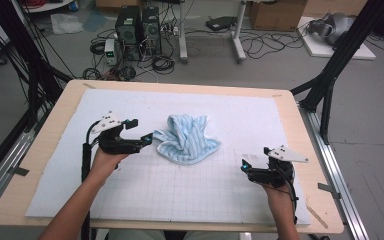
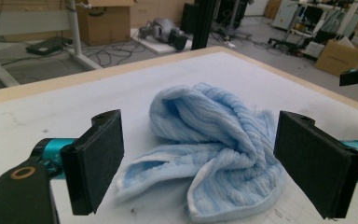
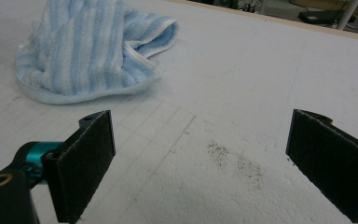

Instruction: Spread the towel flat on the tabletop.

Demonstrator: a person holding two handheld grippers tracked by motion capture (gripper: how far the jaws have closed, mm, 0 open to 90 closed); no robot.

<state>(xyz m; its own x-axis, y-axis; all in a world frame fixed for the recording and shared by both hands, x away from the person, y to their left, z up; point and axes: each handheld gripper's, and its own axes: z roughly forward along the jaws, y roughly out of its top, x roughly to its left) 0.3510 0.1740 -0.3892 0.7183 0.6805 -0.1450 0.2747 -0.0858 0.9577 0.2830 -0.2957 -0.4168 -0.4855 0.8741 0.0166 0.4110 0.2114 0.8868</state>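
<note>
This is a lab or research workspace. Desktop computer towers (image 1: 139, 26) sit on the grey floor amid tangled cables (image 1: 260, 46), with cardboard boxes (image 1: 277, 14) and black frame struts (image 1: 340, 55) around the table (image 1: 45, 150).

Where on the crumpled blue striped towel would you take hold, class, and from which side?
Grip the towel at its white-edged corner flap, which lies flat towards the open left claw. Come in low from the towel's left side: that free edge sticks out clear of the bunched folds, so it probably pinches cleanly.
</note>
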